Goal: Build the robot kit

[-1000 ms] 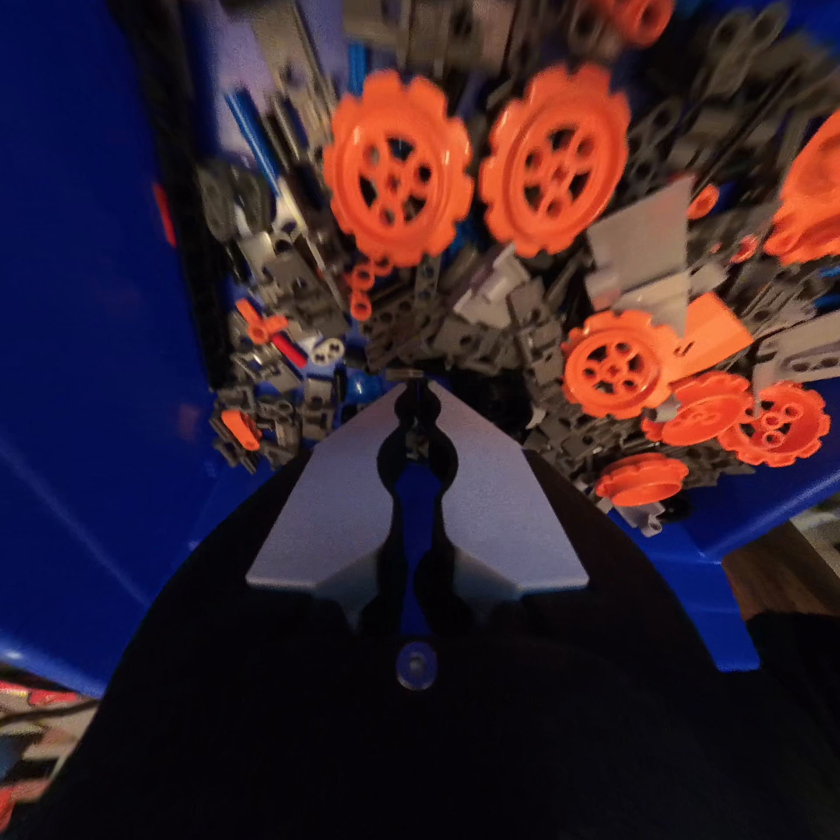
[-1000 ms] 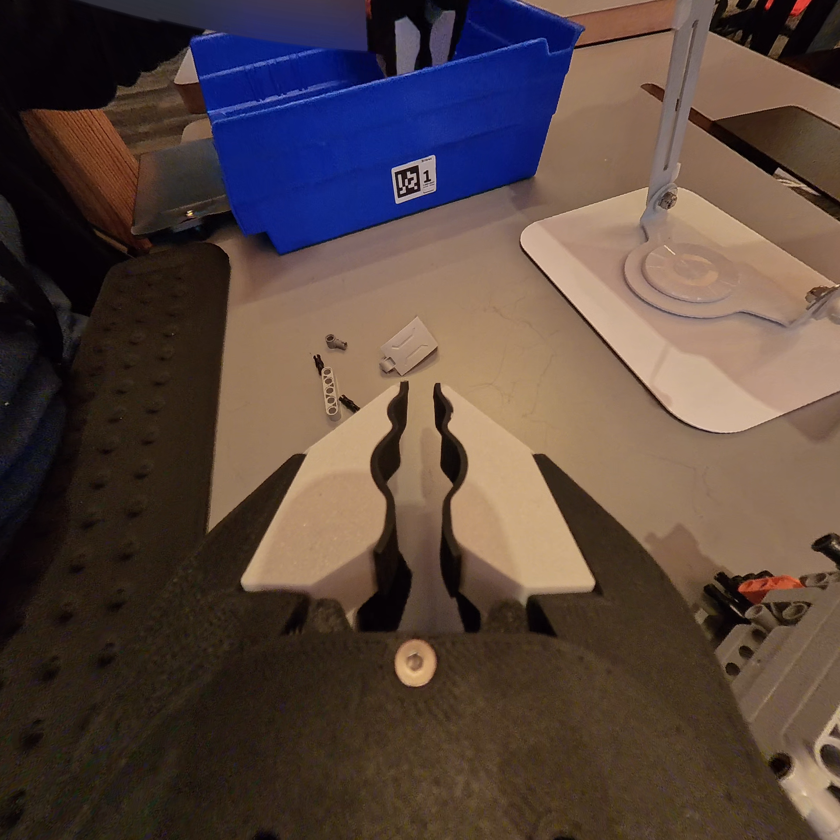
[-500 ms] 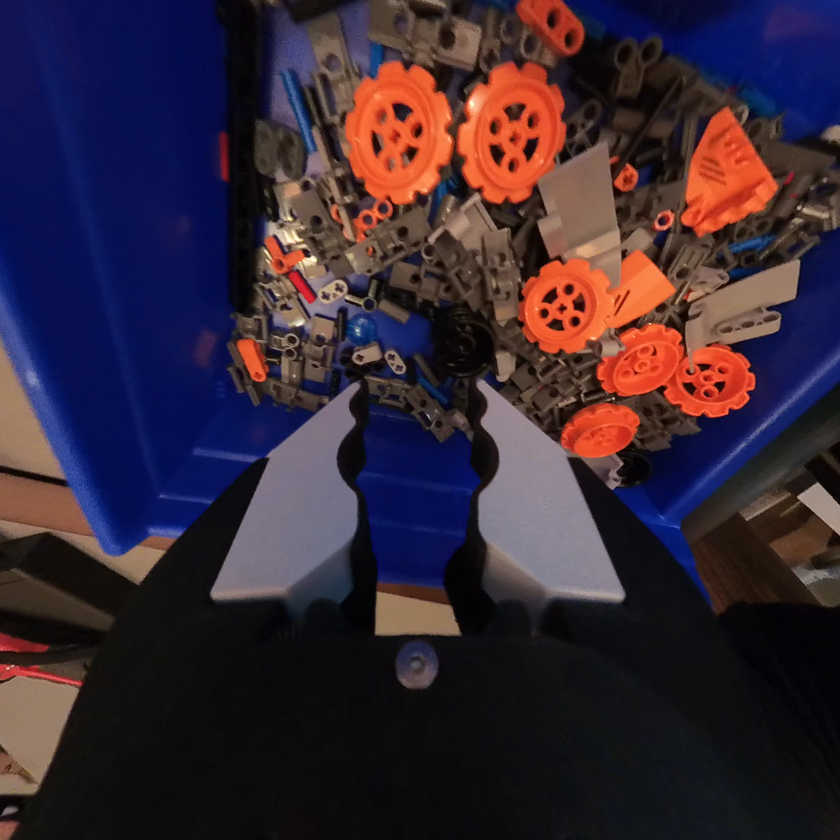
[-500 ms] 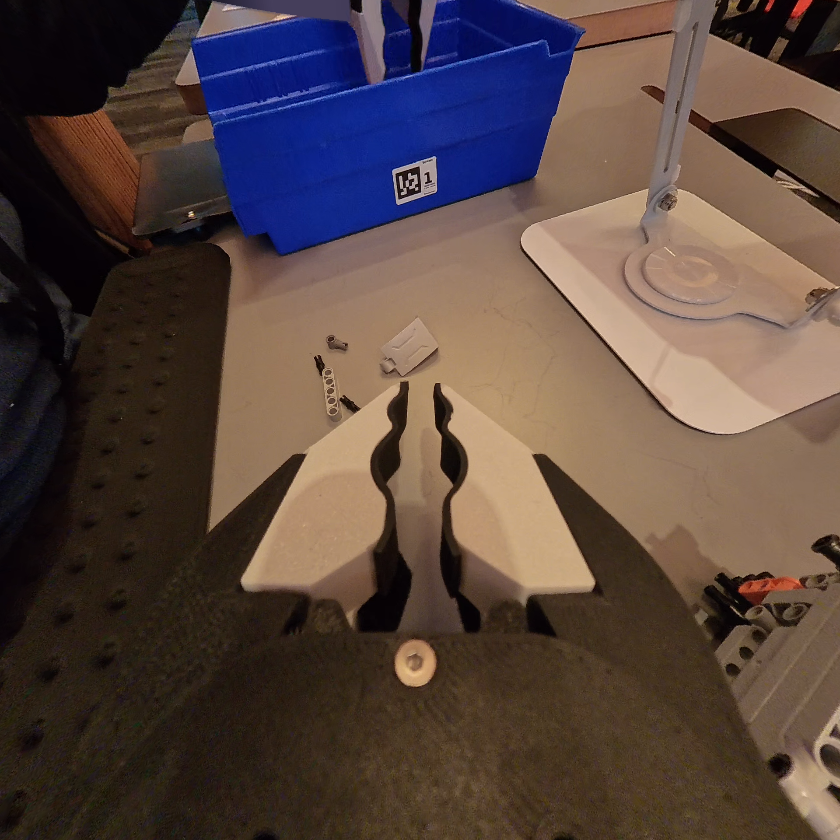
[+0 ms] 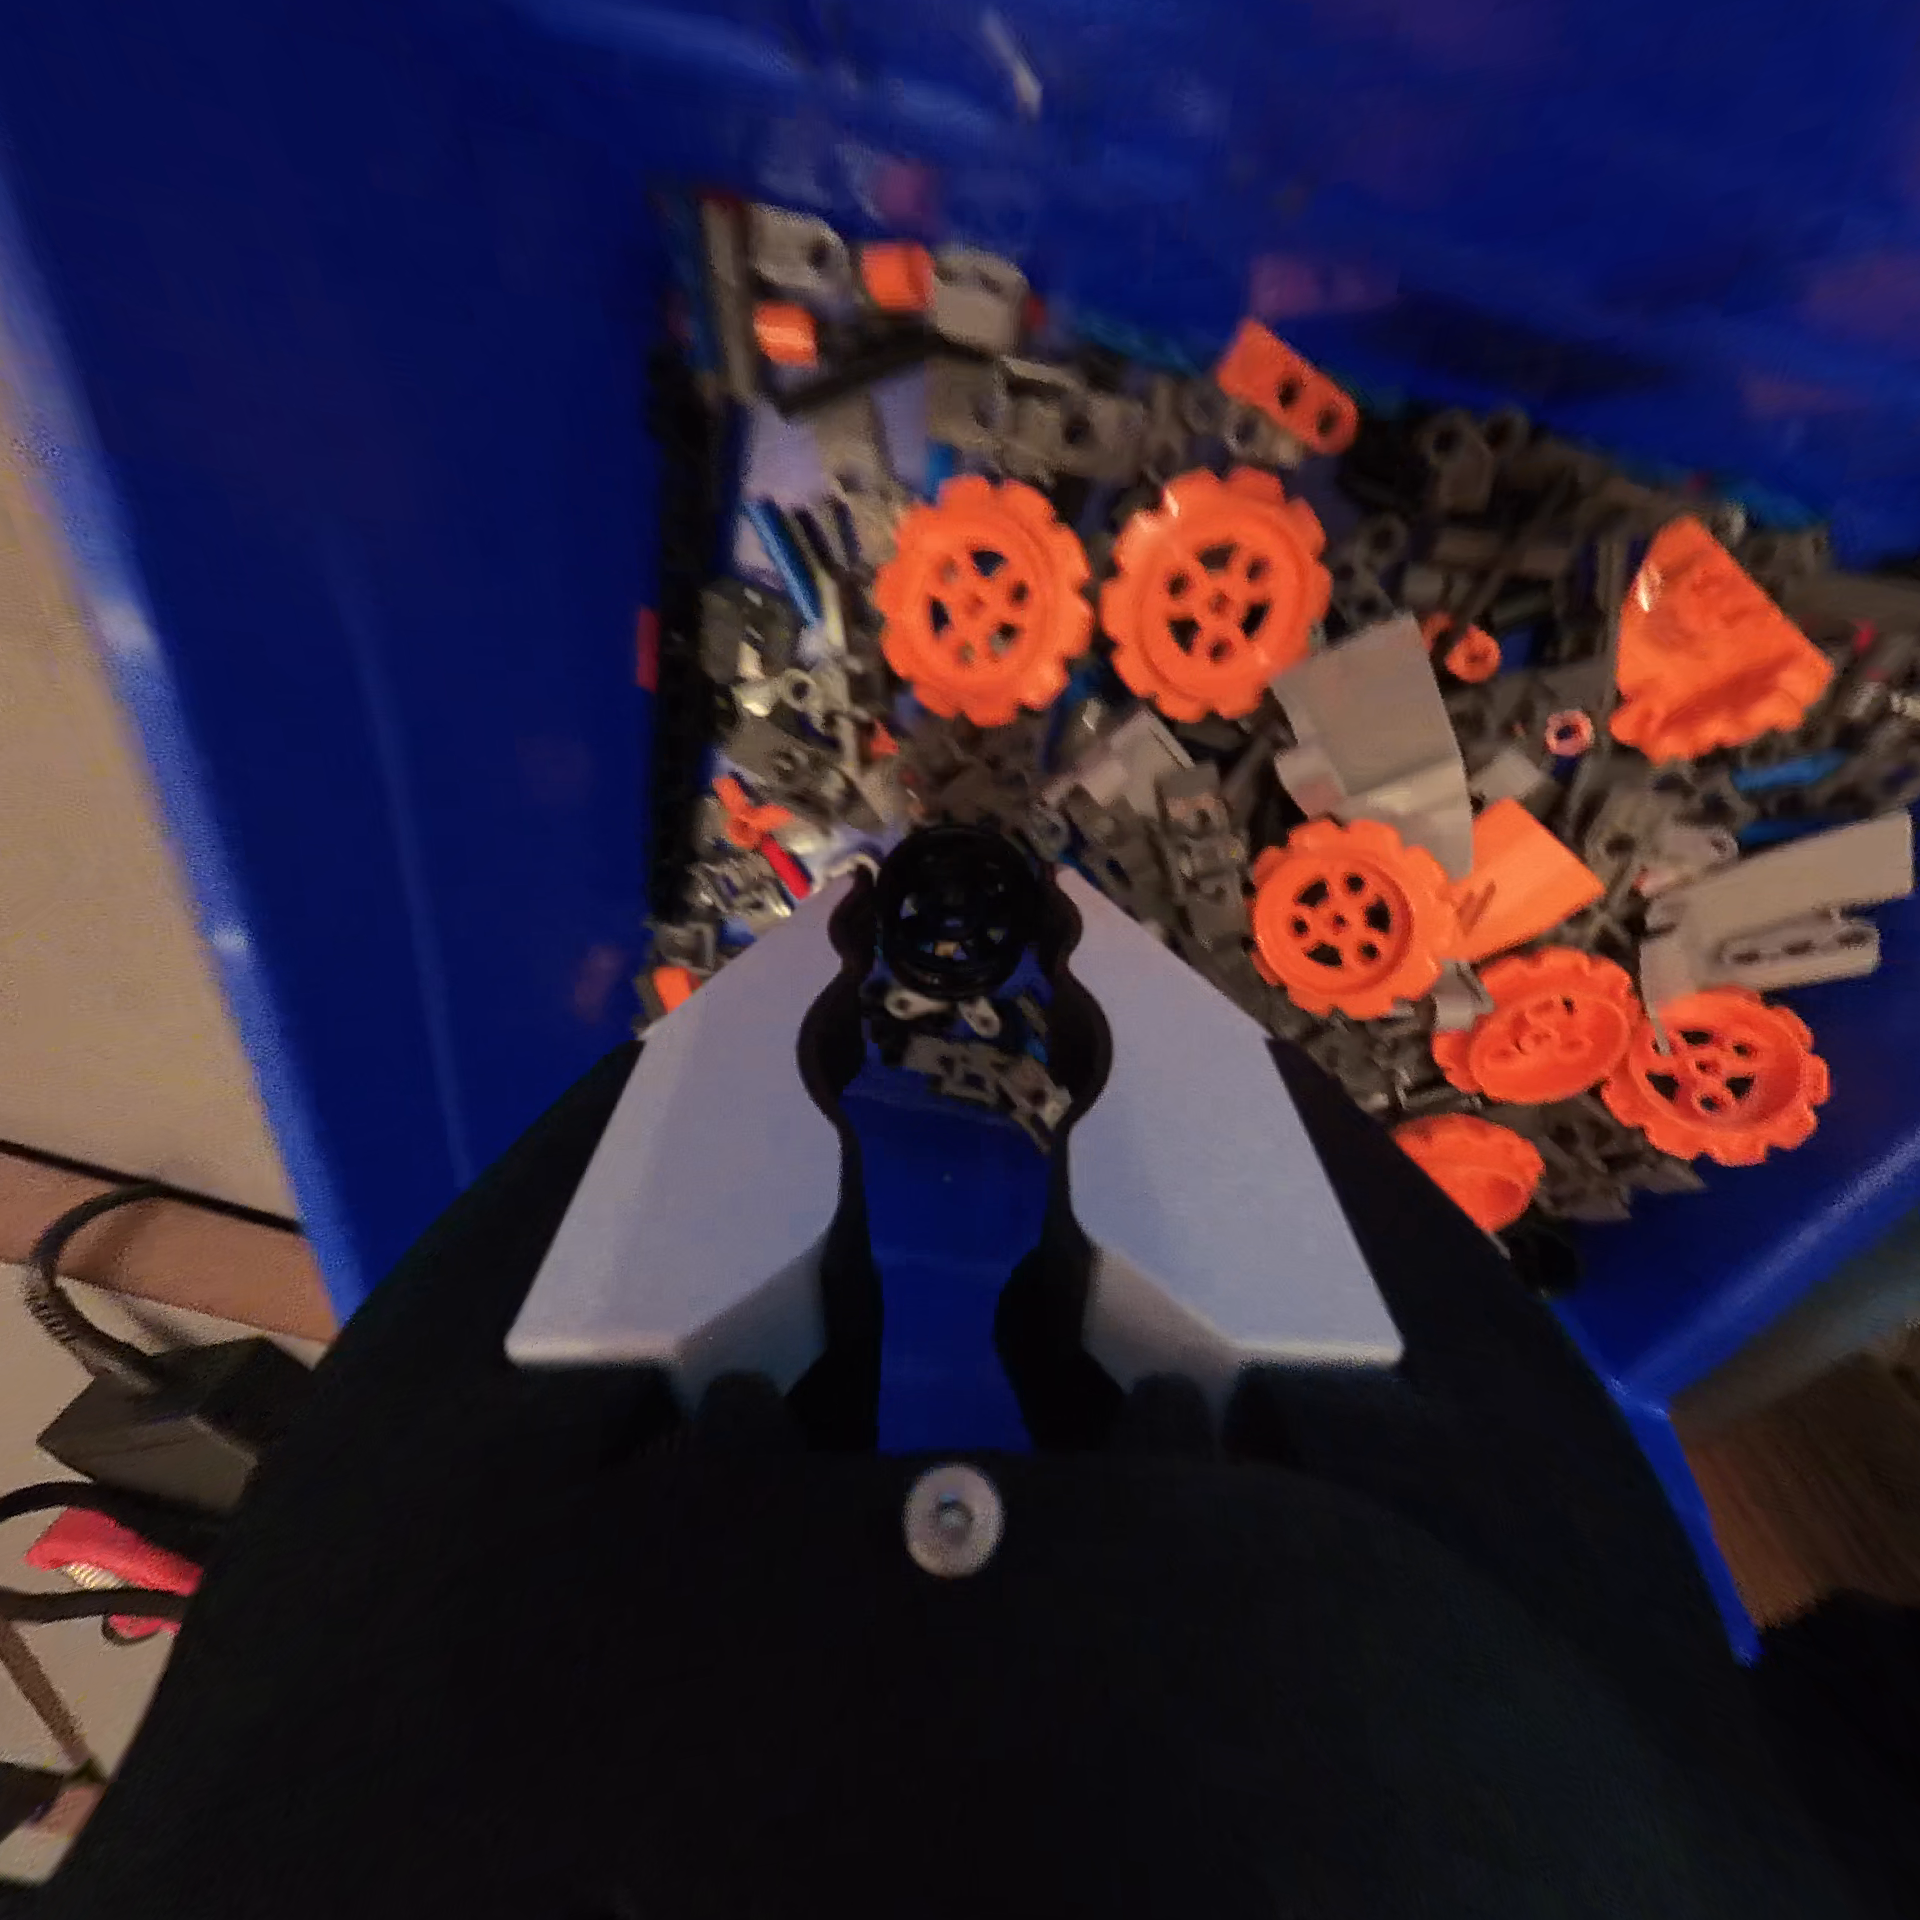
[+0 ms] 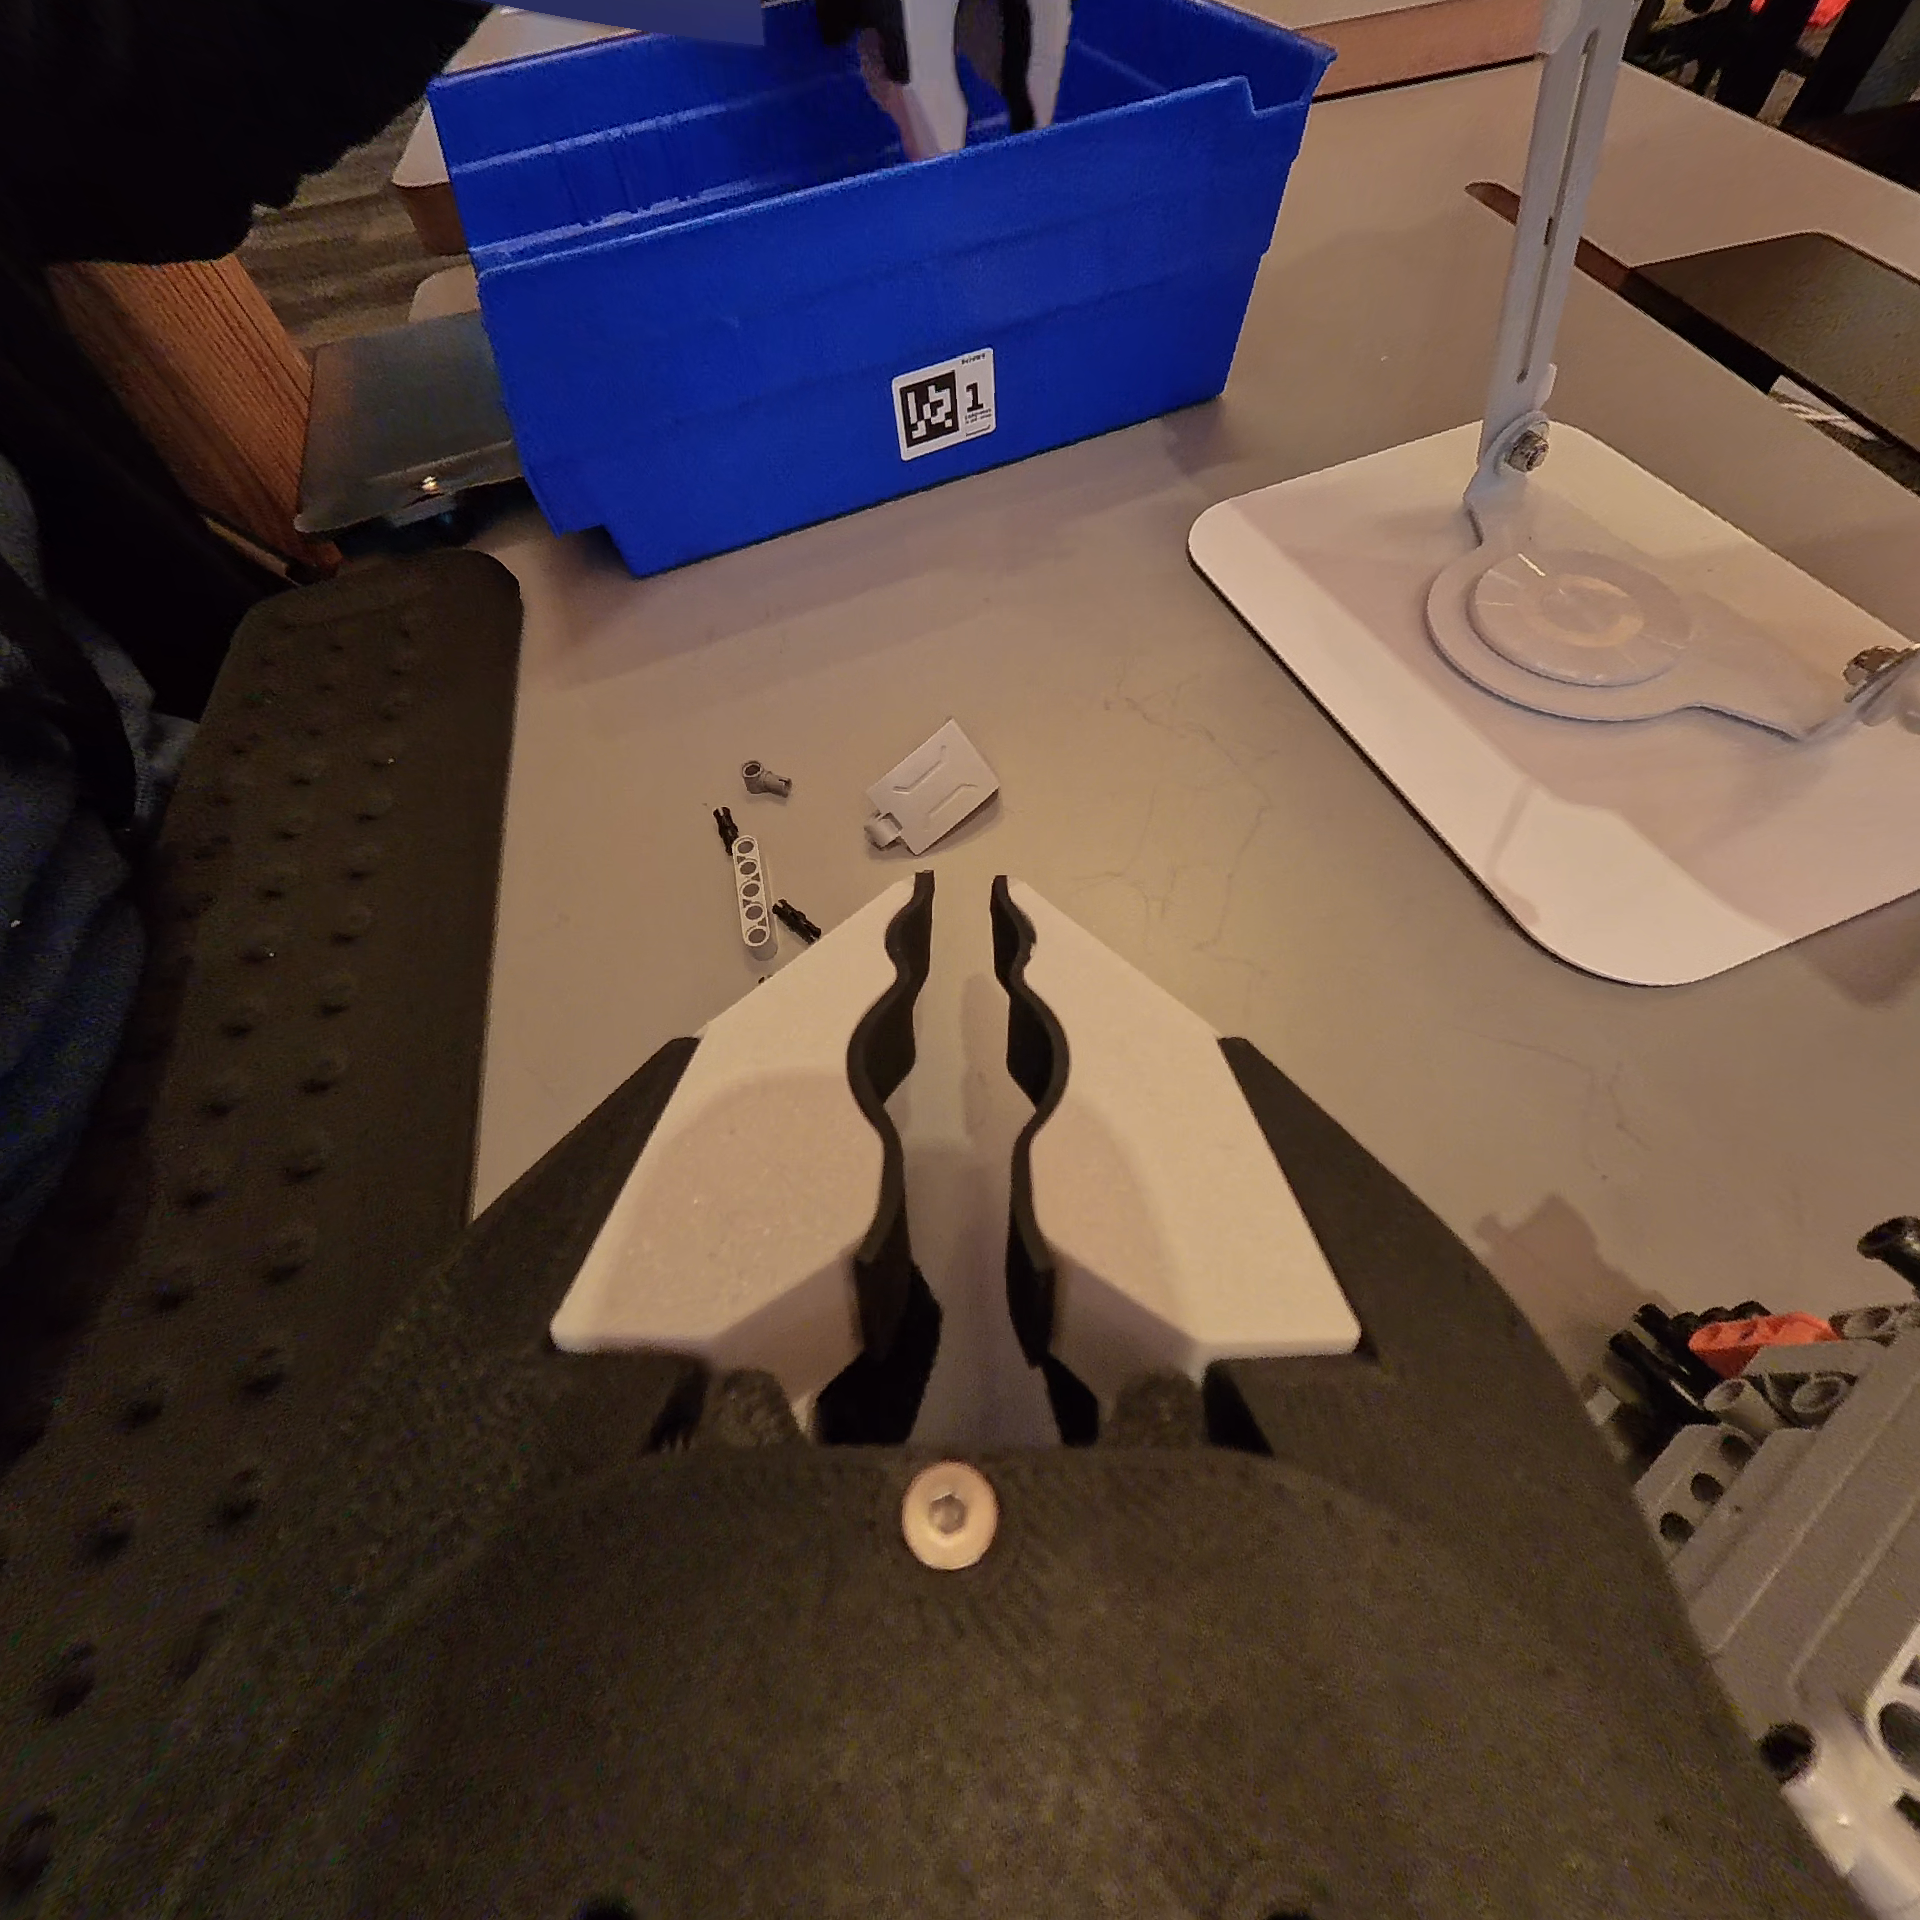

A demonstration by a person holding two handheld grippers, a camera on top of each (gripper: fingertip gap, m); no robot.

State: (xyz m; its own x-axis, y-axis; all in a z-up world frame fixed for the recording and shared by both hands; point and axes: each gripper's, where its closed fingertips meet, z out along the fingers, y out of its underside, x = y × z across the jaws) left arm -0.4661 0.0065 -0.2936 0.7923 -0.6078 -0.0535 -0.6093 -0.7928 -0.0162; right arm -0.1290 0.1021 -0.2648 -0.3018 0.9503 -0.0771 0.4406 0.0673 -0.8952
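Note:
My left gripper (image 5: 956, 904) is shut on a small black wheel (image 5: 954, 925) held between its fingertips, above the near left corner of a blue bin (image 5: 416, 520). The bin holds a pile of grey, black and orange building parts, among them several orange toothed wheels (image 5: 982, 601). In the right wrist view the left gripper (image 6: 966, 104) dips into the same bin (image 6: 790, 343). My right gripper (image 6: 961, 888) hovers low over the grey table, fingers slightly apart and empty. It is nearest a grey panel piece (image 6: 933, 788) and a grey holed beam (image 6: 752, 896).
A small grey connector (image 6: 766, 776) and black pins lie by the beam. A white stand base (image 6: 1558, 748) with an upright post is to the right. A black studded mat (image 6: 312, 883) is on the left. A partly built grey model (image 6: 1787, 1455) sits at the lower right. One gripper's finger ends stand about 35 cm off the other's. The small grey connector (image 6: 766, 776) lies some 12 cm from my right tips, 25 cm from my left tips.
My left gripper opened over the pile, then closed on the black wheel and drew it up and back from the parts. My right gripper has not moved.

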